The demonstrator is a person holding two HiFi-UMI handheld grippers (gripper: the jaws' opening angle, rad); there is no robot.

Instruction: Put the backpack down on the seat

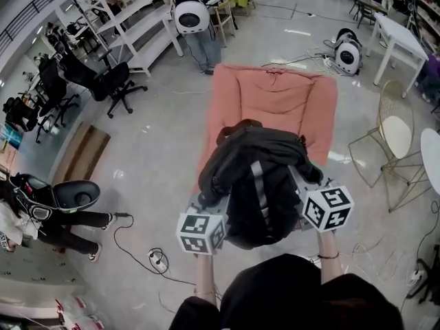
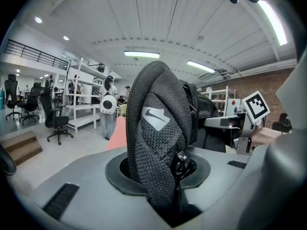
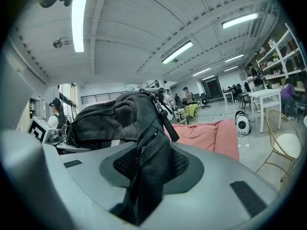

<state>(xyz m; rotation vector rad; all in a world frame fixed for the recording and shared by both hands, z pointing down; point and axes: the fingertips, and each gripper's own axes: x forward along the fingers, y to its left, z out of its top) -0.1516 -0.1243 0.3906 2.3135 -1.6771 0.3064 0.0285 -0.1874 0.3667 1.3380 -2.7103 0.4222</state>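
Black backpack [image 1: 258, 184] is hanging over the near end of the pink seat [image 1: 275, 95] and hiding any contact with it, while the left gripper [image 2: 160, 190] and the right gripper [image 3: 144, 186] are each pinching its mesh fabric, which is burying their jaw tips.

Black office chairs [image 1: 117, 84] stand on the floor toward its far left, near white shelving [image 1: 141, 26], and a person [image 1: 204, 47] stands just beside that shelving. Toward the floor's right edge are a white desk [image 1: 402, 36], a gold wire chair [image 1: 397, 130] and a white round device [image 1: 348, 55]. A power strip [image 1: 157, 258] lies near left.
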